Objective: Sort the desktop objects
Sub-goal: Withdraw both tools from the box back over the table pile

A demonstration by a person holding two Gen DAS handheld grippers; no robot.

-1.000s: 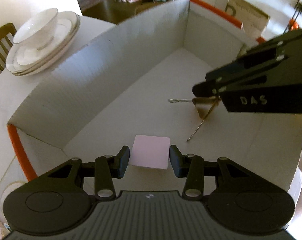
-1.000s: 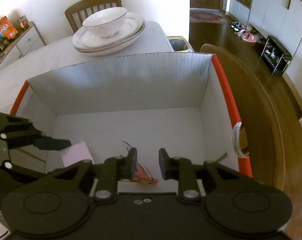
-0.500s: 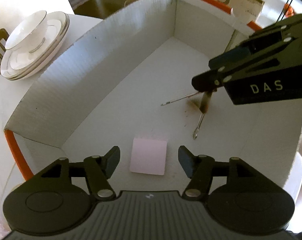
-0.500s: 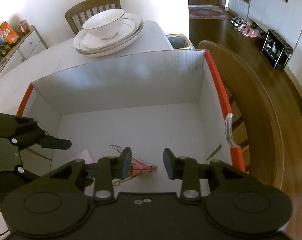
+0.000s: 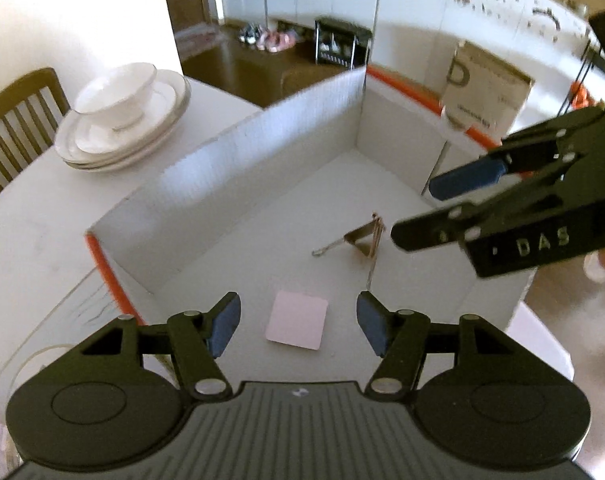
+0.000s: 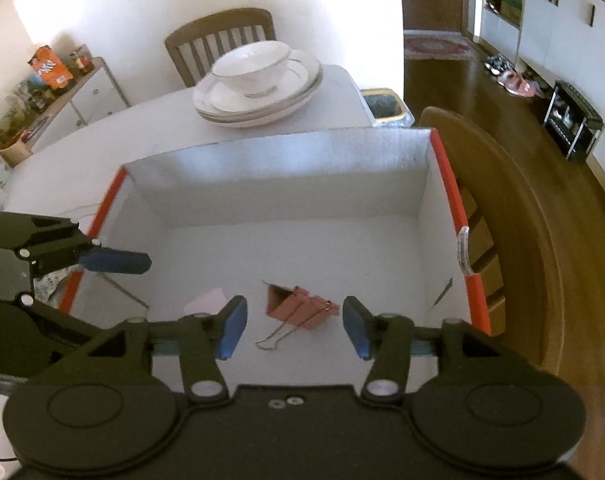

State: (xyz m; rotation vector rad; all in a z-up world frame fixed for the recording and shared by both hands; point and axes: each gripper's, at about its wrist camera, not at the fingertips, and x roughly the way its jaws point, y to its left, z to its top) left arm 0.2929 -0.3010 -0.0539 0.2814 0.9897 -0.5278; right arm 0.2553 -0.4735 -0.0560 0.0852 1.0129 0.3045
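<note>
A white cardboard box with orange edges [image 5: 262,168] [image 6: 286,176] stands on the table. On its floor lie a pale pink note pad [image 5: 297,325] [image 6: 206,300] and a pink binder clip [image 5: 364,238] [image 6: 298,307] with wire handles. My left gripper [image 5: 298,324] hangs open above the pad, touching nothing. My right gripper [image 6: 294,328] is above the clip, its jaws opening, and the clip lies free on the box floor below them. The right gripper [image 5: 414,212] also shows from the side in the left wrist view, and one left fingertip [image 6: 138,262] shows in the right wrist view.
A bowl on stacked plates [image 5: 122,116] [image 6: 258,84] sits on the white table [image 5: 30,240] beyond the box. Wooden chairs [image 6: 514,216] [image 5: 18,120] stand at the table's right side and far end. A small cabinet [image 6: 78,100] with packets stands by the wall.
Both grippers have let go and risen: the left opened off the pink pad, the right opened off the binder clip. The clip now lies on the box floor.
</note>
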